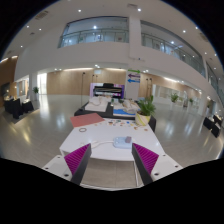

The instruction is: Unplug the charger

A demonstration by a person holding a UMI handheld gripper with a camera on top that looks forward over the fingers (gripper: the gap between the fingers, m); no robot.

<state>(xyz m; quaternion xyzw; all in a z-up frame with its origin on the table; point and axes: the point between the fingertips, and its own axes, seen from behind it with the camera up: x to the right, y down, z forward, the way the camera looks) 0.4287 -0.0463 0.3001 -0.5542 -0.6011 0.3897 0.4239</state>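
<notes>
Fingers (112,160) apart over one white table (100,135), one charger (122,142).

Magenta pads (79,158), white table (100,135), poss. green plant (146,106).

My gripper (110,160) sits level, looking forward along its two fingers. I see both fingers at the bottom of my view, spread well apart, the left pad (79,157) and the right pad (146,157) facing each other with a wide gap and nothing pressed between them.
</notes>
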